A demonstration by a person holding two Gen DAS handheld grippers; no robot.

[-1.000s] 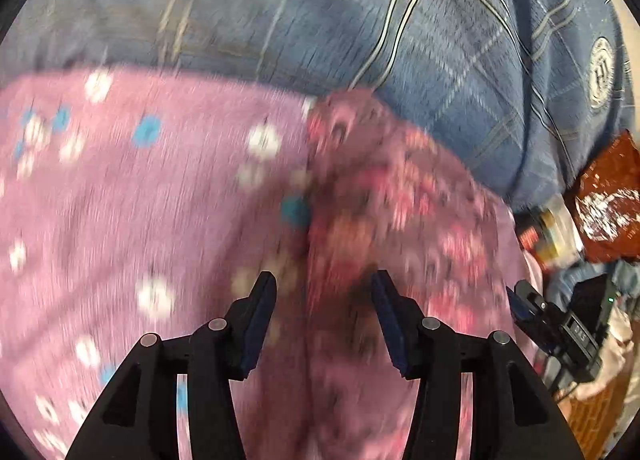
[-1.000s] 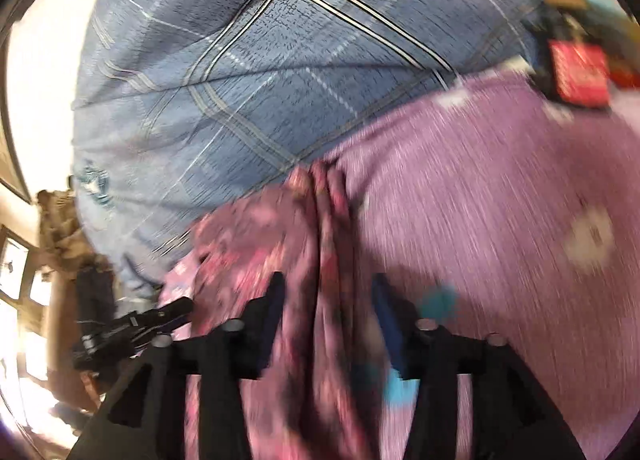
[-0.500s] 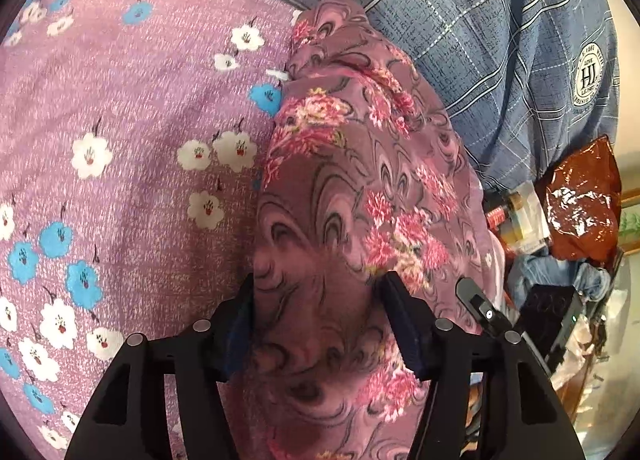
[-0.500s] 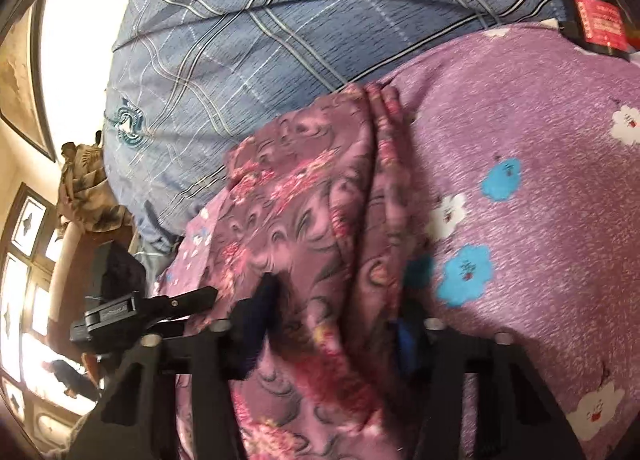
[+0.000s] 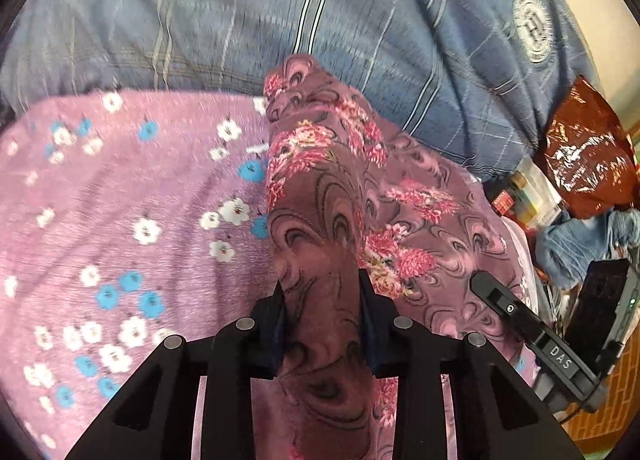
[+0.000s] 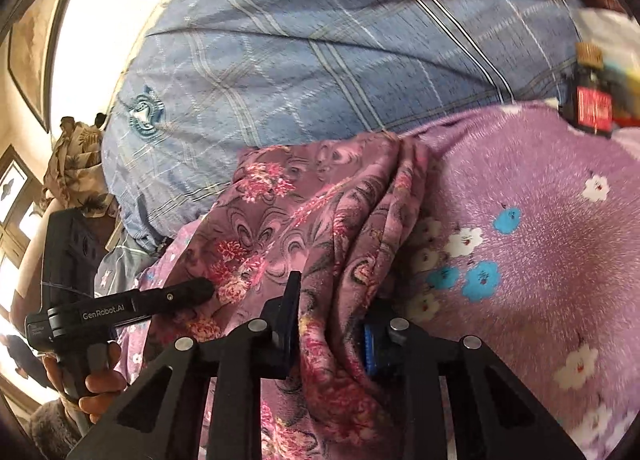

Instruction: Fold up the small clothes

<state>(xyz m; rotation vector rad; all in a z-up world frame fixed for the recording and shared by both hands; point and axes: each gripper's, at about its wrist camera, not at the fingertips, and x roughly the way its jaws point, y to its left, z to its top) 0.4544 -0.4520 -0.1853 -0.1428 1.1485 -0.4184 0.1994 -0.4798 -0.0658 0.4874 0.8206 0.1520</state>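
Left wrist view: left gripper (image 5: 322, 320) clamped on a bunched ridge of the floral maroon garment (image 5: 320, 188), pads pressing the cloth from both sides, jaws having just been closing where half a second ago the same fabric sat loosely between wider fingers. Right wrist view: right gripper (image 6: 332, 320) likewise pinching a gathered fold of the garment (image 6: 304, 220), jaws also having just been closing onto it, cloth pressed between the pads. Garment resting on the purple flowered bedsheet (image 5: 120, 212), its far end up against the blue plaid pillow (image 5: 320, 20), near end gathered and held by both grippers (the part between them draping rather than flat). Compared with a second ago, framing sharper on the garment and both grips now secured, cloth looking lifted slightly off the sheet. Meaning for the task, as a judgement: grasp stage finished, two holds on one edge, so ready to raise and carry that edge over for a fold; risk of uneven fold from the bunching
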